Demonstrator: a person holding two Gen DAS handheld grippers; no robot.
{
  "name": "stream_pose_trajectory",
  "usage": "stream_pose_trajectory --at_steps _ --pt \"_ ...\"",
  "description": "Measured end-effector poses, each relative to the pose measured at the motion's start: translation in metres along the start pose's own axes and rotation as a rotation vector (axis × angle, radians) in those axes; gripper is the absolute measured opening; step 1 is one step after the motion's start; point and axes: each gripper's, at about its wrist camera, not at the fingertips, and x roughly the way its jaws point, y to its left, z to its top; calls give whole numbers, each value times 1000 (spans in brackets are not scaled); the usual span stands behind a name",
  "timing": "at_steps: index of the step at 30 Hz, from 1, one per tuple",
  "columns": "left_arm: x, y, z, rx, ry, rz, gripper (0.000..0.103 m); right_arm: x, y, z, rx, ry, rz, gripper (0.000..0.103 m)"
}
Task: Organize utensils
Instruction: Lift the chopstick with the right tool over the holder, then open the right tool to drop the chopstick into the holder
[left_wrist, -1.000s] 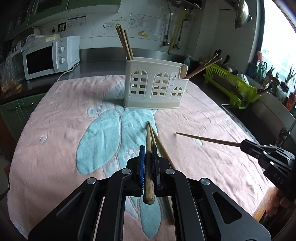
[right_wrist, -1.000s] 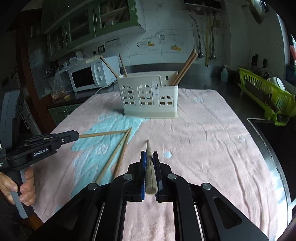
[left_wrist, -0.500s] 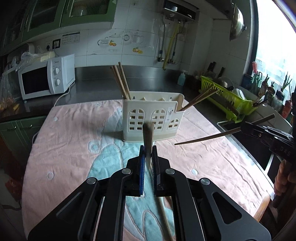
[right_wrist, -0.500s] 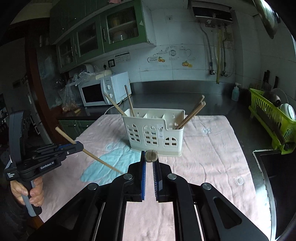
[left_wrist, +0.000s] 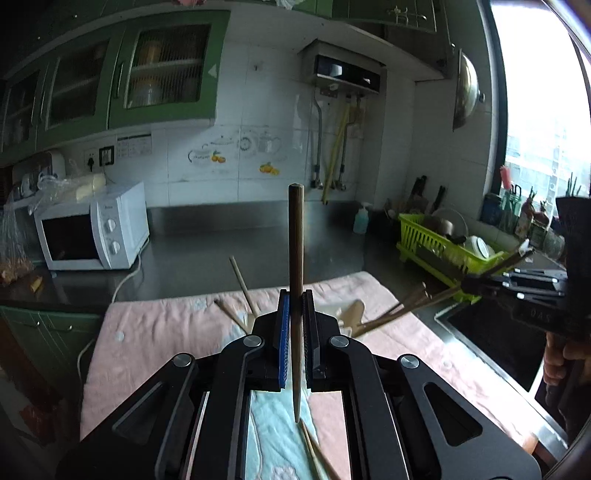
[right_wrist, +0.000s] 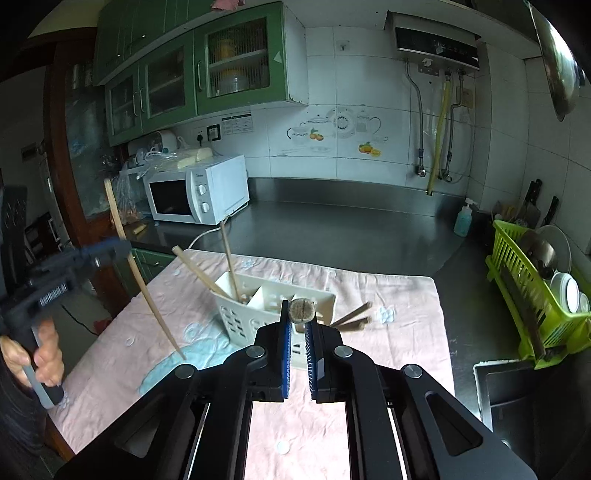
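Note:
My left gripper (left_wrist: 295, 299) is shut on a wooden chopstick (left_wrist: 296, 258) that stands nearly upright, tip down. It also shows in the right wrist view (right_wrist: 110, 247), its chopstick (right_wrist: 147, 291) slanting down toward the cloth. My right gripper (right_wrist: 299, 321) is shut on another chopstick (right_wrist: 301, 311), seen end-on, above the white utensil holder (right_wrist: 255, 306). It also shows in the left wrist view (left_wrist: 469, 284). The holder has chopsticks (right_wrist: 229, 262) in its left compartment and more (right_wrist: 351, 319) leaning out on the right. Two chopsticks (left_wrist: 314, 450) lie on the cloth below my left gripper.
A pink and blue cloth (right_wrist: 388, 295) covers the table. A white microwave (right_wrist: 199, 192) stands on the steel counter at the back left. A green dish rack (right_wrist: 532, 295) and a sink (right_wrist: 517, 387) are at the right.
Both grippers have risen and tilted up with their chopsticks. The left chopstick has swung from flat to upright. The right gripper has come over the holder.

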Motion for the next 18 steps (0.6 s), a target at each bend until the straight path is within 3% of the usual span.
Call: stream_pose_trajectory --at_steps 6,11,18 --pt "26 2 43 -39 -84 39 5 23 -11 13 4 17 -11 7" --pt "61 2 53 -54 -110 96 5 43 -18 16 1 41 -9 7" --pt "105 12 42 -79 -53 122 5 63 -20 13 -17 79 13 7"
